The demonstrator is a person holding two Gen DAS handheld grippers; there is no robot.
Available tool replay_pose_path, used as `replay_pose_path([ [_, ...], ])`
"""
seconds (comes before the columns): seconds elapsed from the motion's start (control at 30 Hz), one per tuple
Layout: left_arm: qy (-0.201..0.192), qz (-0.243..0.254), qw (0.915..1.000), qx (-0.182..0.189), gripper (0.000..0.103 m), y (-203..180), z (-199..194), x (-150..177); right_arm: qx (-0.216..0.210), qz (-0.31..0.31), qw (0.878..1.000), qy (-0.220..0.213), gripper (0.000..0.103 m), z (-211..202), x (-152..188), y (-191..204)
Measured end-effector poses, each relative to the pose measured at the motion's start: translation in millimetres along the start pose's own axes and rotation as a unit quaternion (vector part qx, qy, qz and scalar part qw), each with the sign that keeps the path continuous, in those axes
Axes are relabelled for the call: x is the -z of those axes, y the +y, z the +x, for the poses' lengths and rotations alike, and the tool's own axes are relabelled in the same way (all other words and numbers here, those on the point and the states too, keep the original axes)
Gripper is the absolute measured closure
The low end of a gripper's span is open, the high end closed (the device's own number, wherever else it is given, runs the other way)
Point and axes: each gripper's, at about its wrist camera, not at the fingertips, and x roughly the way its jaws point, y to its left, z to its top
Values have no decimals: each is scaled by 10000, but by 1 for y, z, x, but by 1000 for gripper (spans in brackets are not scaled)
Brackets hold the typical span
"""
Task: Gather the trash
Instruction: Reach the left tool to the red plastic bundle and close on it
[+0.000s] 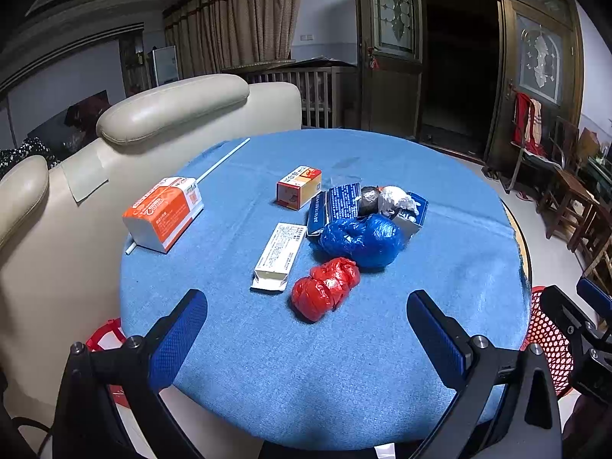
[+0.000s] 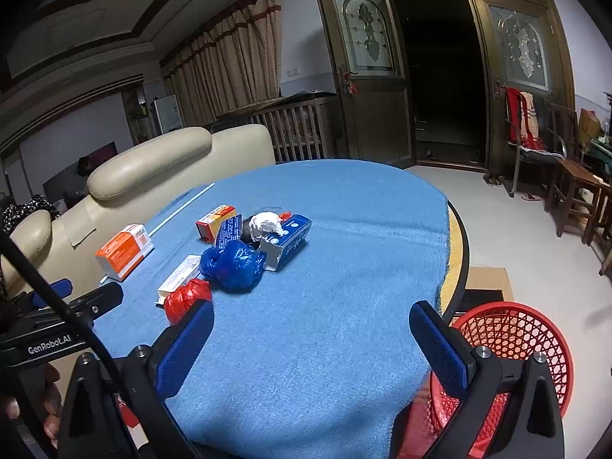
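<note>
Left wrist view: left tool (image 1: 306, 329) spread, empty, above the blue-clothed desk (image 1: 440, 267). Red bag (image 1: 325, 287) lies at 12 o'clock just beyond the fingers; blue bag (image 1: 361, 239) behind it (touching the boxes).

Right wrist view: right tool (image 2: 311, 338) spread, empty. Red basket (image 2: 512, 348) on the floor at 3 o'clock; red bag (image 2: 185, 298) at 10 o'clock.

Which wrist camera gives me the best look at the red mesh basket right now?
The right wrist view: the red mesh basket shows its whole open rim and inside, on the floor beside the table. The left wrist view shows only a strip of the basket's mesh wall, cut off by the right gripper.
</note>
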Motion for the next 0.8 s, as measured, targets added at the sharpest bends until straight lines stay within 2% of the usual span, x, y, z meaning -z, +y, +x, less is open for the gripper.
replay_pose_path([
  [0.8,83,47,9999,130,0,-4,1,0,68,67,9999,-47,0,-1,-1,-6],
])
